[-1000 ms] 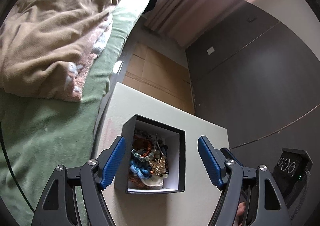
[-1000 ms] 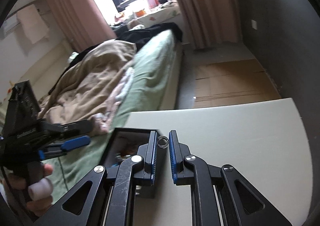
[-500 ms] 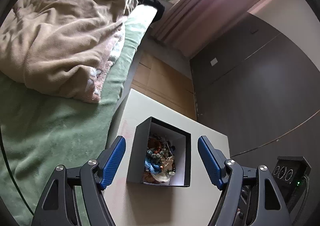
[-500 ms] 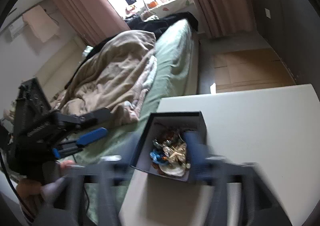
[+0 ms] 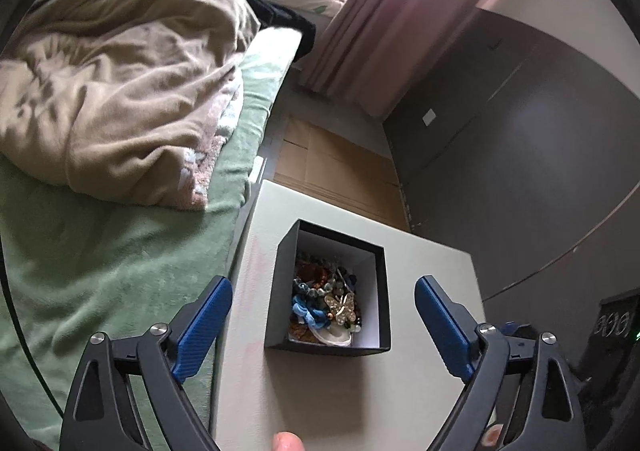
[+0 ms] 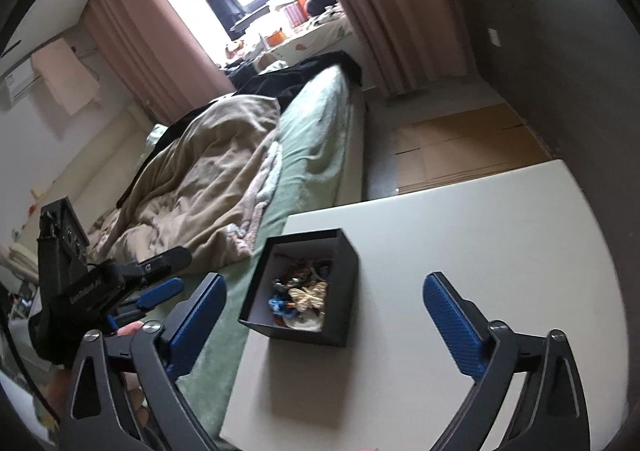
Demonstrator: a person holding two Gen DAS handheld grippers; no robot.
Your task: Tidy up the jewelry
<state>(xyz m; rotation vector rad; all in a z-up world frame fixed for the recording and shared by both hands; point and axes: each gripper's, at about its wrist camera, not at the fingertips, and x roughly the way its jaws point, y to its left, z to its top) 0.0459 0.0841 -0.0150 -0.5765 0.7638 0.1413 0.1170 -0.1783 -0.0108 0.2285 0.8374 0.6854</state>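
Note:
A black open box (image 5: pixel 382 291) with white inner walls stands on a pale table (image 5: pixel 304 391). It holds a heap of jewelry (image 5: pixel 326 305): beads, a blue piece and a gold butterfly brooch (image 5: pixel 340 307). My left gripper (image 5: pixel 322 331) is open and empty, raised above the box. In the right wrist view the box (image 6: pixel 344 283) and the jewelry (image 6: pixel 302 297) lie ahead of my right gripper (image 6: pixel 324 315), which is open and empty above the table (image 6: pixel 460 251). The left gripper's body (image 6: pixel 104 283) shows at the left there.
A bed with a green sheet (image 5: pixel 92 271) and a beige blanket (image 5: pixel 120 83) runs along the table's left side. A dark wall (image 5: pixel 520 171) stands to the right. Cardboard (image 5: pixel 332 167) lies on the floor beyond the table. A fingertip (image 5: pixel 286 443) shows at the bottom edge.
My right gripper was shut on a small ring over the box; it has opened, risen and drawn back, and the ring is no longer between its fingers. My left gripper rose, staying open.

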